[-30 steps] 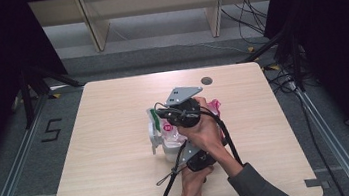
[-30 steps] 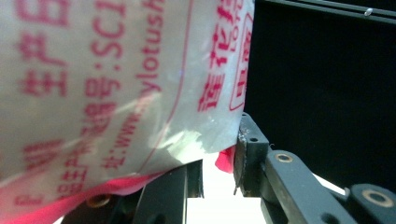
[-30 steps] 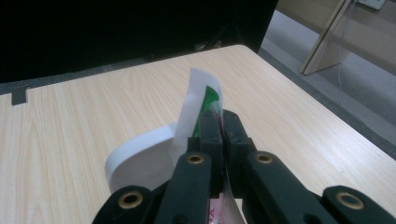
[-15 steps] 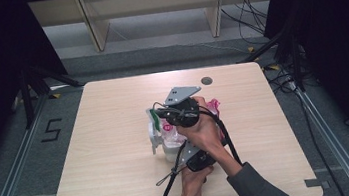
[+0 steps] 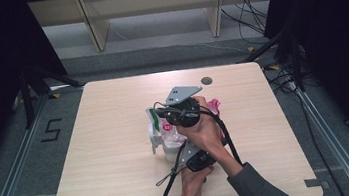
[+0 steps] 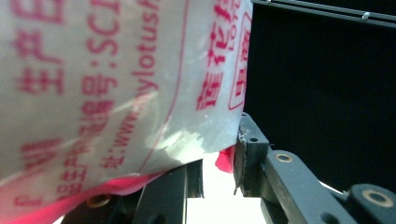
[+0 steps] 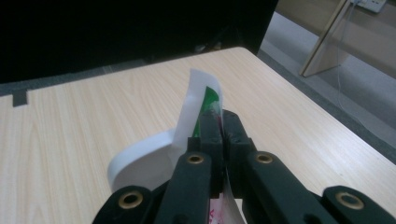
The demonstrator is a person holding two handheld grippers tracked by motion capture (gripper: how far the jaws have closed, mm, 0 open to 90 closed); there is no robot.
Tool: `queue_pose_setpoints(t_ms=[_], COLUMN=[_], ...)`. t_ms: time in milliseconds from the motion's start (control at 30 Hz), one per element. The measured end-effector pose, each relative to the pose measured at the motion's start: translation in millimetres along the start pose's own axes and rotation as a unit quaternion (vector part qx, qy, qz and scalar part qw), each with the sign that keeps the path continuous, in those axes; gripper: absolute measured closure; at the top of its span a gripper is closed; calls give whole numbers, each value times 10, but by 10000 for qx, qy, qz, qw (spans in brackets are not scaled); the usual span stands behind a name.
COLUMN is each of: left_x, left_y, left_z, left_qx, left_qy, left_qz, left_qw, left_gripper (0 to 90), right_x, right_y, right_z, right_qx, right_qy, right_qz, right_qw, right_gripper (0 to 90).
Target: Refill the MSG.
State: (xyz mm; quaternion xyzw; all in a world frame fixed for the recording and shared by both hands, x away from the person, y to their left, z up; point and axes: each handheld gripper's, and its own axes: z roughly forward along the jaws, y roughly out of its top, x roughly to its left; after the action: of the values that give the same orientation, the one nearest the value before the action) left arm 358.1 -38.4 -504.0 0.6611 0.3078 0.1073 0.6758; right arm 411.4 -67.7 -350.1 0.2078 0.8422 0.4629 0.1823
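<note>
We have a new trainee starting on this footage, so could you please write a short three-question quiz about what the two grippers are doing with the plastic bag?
1. True or false: the right gripper is shut on an edge of the plastic bag.
2. What colour is the printing on the bag in the left gripper view? A) blue B) red C) black
3. Fill in: the bag and both grippers are over a light ______ table.

Key:
1. True; in the right gripper view its jaws pinch a thin white and green edge of the bag.
2. B; red characters cover the translucent bag above the left gripper.
3. Wooden.
</note>
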Motion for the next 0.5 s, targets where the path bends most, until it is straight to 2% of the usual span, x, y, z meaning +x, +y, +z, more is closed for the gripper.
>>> queue_pose_setpoints(t_ms=[33, 67, 100, 133, 200, 233, 367, 400, 500], left_x=[8, 32, 37, 36, 35, 26, 24, 22, 32], left_y=[-3, 4, 8, 11, 2, 3, 12, 7, 5], left_z=[0, -15, -18, -20, 12, 16, -2, 11, 8], left_qx=[-6, 16, 13, 9, -187, -203, -147, -180, -137], left_qy=[-12, 21, 31, 38, -27, 14, -88, -32, -67], left_qz=[-4, 170, 191, 196, 153, 144, 151, 150, 152], left_qw=[10000, 9999, 9998, 9998, 9997, 9997, 9997, 9997, 9998], left_gripper=[756, 756, 757, 757, 757, 757, 756, 757, 756], right_x=[-2, 2, -7, -7, -15, -8, -9, -22, -9], right_y=[-11, -21, -18, -15, -4, -2, 3, 5, -2], right_z=[30, 38, 38, 33, 11, 7, -2, -6, 4], right_qx=[23, 43, 4, -38, -21, -7, -86, -74, 12], right_qy=[7, -4, 19, 32, 32, 35, -8, -13, 7], right_qz=[-61, -12, -61, -37, -43, 6, -27, -82, 6], right_qw=[10000, 10000, 10000, 10000, 10000, 10000, 10000, 9999, 10000], right_gripper=[900, 900, 900, 900, 900, 900, 900, 900, 900])
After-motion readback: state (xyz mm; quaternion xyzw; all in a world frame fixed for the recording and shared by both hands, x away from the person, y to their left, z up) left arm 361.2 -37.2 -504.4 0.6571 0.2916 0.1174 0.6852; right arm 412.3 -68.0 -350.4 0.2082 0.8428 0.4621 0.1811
